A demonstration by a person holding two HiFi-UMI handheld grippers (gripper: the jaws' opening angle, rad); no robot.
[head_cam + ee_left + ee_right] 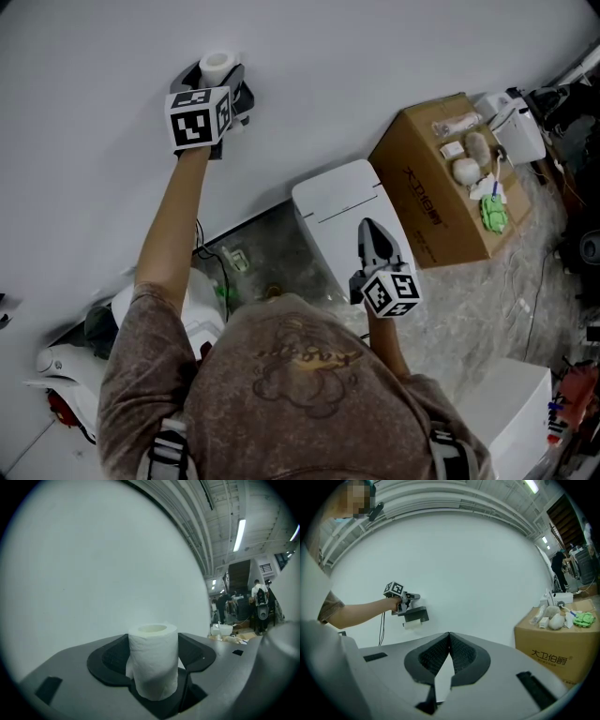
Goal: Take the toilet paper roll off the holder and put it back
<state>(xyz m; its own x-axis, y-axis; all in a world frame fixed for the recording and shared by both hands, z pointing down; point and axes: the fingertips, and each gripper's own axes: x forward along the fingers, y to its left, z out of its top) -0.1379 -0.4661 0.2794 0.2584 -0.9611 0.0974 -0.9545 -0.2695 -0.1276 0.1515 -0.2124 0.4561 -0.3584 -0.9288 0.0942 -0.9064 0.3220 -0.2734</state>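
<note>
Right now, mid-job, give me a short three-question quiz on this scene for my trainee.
1. True or false: the right gripper has its jaws apart.
2. Which gripper has the roll between its jaws?
3. The box carries: A) nothing; B) small items on top; C) a bucket.

Key
1. False: the jaws meet, with nothing between them.
2. The left gripper, up at the wall.
3. B.
</note>
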